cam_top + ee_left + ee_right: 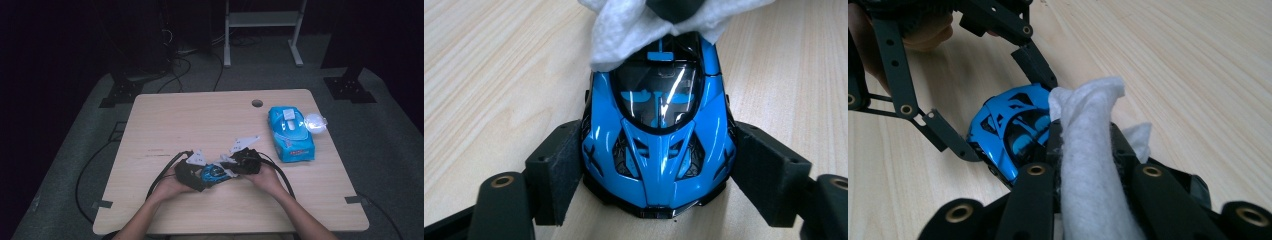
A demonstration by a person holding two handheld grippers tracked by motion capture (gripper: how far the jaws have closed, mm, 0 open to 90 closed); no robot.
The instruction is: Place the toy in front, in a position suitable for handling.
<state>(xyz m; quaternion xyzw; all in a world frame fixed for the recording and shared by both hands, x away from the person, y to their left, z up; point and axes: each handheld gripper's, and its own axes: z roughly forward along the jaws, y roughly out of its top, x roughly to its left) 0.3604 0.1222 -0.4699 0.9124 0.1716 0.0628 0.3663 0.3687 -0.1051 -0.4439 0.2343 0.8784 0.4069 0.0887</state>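
1. Left gripper view: left tongs (656,175) clamp the blue toy car (656,145) by its flanks on the desk (489,75); a glossy body may slip free.
2. Right tongs (1085,145) pinch the white wipe (1088,165) at the car's roof; hard strokes could twist the car loose.

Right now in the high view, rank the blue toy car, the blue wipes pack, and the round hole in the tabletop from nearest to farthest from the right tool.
1. Blue toy car: beside the right tool, on its left.
2. Blue wipes pack: off to the right, farther back.
3. Round hole in the tabletop: near the far edge.
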